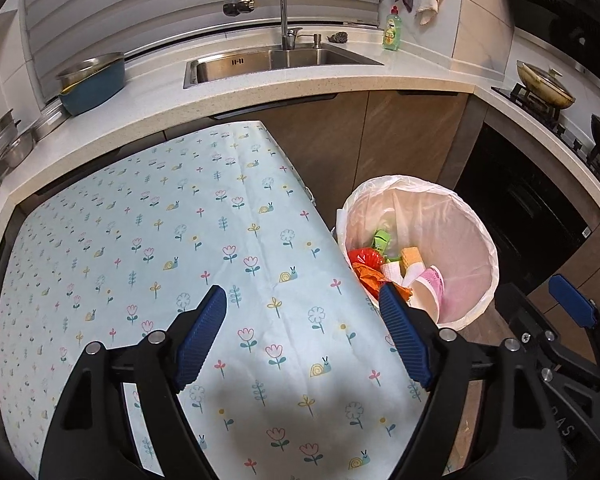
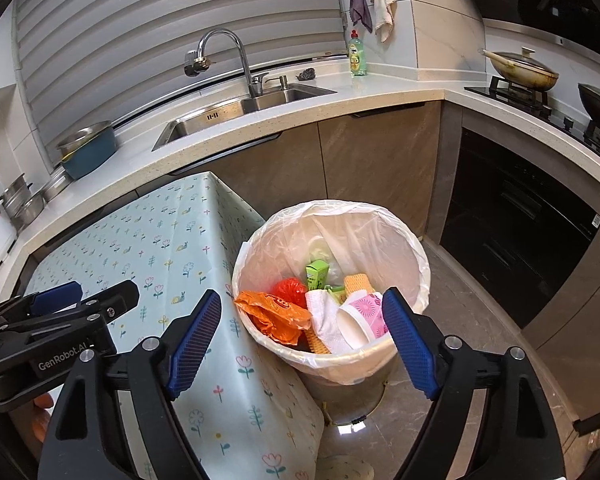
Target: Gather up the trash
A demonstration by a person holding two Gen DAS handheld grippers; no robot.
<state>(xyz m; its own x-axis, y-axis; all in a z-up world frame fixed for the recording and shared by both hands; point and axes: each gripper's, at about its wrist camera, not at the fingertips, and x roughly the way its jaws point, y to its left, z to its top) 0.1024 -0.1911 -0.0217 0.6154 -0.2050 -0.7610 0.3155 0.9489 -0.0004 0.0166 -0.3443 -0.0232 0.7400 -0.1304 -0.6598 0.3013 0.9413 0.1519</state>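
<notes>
A bin lined with a white plastic bag (image 2: 416, 256) (image 1: 488, 240) stands on the floor beside the table. Inside lie an orange bag (image 2: 274, 314), a red net ball (image 2: 290, 290), a green carton (image 2: 316, 274), white tissue (image 2: 324, 316), a pink-patterned paper cup (image 2: 366, 310) and a yellow sponge (image 2: 358, 282). My right gripper (image 2: 302, 316) hangs open above the bin's near rim, nothing between its fingers. My left gripper (image 1: 302, 312) is open over the table's right edge, empty. The table wears a pale floral cloth (image 1: 160, 240) with no trash showing on it.
A counter (image 1: 300, 84) with a steel sink (image 1: 276, 62), a tap and a green soap bottle (image 1: 392, 30) runs behind. A blue pot (image 1: 94, 80) and steel bowls sit at left. A stove with a pan (image 2: 520, 70) and a dark oven front (image 2: 520, 232) are at right.
</notes>
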